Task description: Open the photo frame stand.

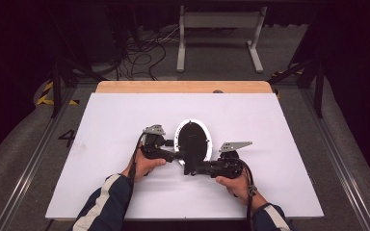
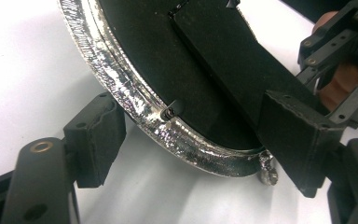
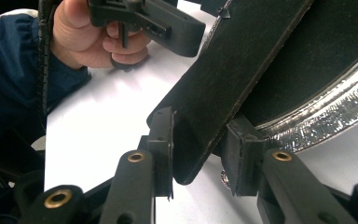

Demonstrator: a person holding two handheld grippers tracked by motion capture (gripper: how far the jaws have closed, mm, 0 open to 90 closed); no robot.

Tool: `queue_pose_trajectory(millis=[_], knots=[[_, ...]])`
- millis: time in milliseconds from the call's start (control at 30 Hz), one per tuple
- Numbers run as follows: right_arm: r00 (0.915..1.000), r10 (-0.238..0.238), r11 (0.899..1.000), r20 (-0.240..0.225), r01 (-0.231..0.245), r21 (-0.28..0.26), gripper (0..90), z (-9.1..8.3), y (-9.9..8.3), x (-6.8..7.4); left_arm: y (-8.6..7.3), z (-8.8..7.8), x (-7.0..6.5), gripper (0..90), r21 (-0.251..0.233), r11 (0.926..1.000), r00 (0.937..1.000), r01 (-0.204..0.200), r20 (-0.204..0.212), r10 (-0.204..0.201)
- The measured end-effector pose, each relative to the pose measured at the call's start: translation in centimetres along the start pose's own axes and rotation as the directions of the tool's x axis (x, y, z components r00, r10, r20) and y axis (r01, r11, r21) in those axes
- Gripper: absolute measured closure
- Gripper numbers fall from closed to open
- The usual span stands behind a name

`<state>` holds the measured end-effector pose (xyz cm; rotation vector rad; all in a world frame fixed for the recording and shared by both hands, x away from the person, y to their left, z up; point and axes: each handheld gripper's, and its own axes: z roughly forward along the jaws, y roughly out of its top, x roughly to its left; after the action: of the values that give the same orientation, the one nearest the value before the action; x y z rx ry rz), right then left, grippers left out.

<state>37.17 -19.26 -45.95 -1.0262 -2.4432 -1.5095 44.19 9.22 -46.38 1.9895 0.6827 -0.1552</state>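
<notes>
On a white table (image 1: pixel 125 192) under a fixed overhead camera, a person works a hand-held gripper in each hand against an oval, silver-framed object (image 1: pixel 192 139) lying face-down near the middle of the sheet, its black backing uppermost. It looks like a picture frame or small mirror, though its front is hidden. A black strut (image 3: pixel 242 60) (apparently the hinged easel stand) runs down the backing toward the person.

The right gripper (image 3: pixel 200 149) has its jaws clamped on the lower tip of that strut: in the right gripper view one pad lies flat against each face of the flap, which curls slightly between them. The hold seems meant to lift or swing the stand away from the backing, since the tip is the only free end that jaws could get around.

The left gripper (image 2: pixel 205 144) straddles the frame's lower rim (image 2: pixel 135 102) from the other side. One pad stands clear on the white surface outside the metal edge, the other rests over the black backing beside the strut, so the jaws are apart with the rim between them and nothing yet pinched. That placement reads as bracing, set to steady the frame while the other hand pulls.

A small screw or pin (image 2: pixel 168 112) sits on the inner rim; a metal foot (image 2: pixel 268 170) hangs from the frame's bottom edge.
</notes>
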Motion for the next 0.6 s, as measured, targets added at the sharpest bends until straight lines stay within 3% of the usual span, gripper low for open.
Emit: queue_pose_trajectory(millis=[333,367,433,600], knots=[[0.9997,-0.026,1.000,-0.002,0.026,-0.001,68.5,-0.5,-0.1,0.4,0.1,-1.0,0.0,40.3,-0.073,0.9973,0.9992,-0.004,0.039,0.007],[0.9997,-0.026,1.000,-0.002,0.026,-0.001,68.5,-0.5,-0.1,0.4,0.0,-1.3,0.0,40.3,-0.103,0.9947,0.9984,0.004,0.057,0.001],[0.9993,-0.036,0.999,-0.006,0.036,0.004,70.5,-0.5,-0.1,0.5,0.0,-1.7,0.0,48.0,-0.128,0.9918,0.9968,-0.006,0.078,0.016],[0.9985,-0.056,0.998,-0.002,0.056,0.013,74.2,-0.5,-0.1,0.7,0.1,-2.3,-0.2,57.7,-0.153,0.9878,0.9954,-0.030,0.085,0.043]])
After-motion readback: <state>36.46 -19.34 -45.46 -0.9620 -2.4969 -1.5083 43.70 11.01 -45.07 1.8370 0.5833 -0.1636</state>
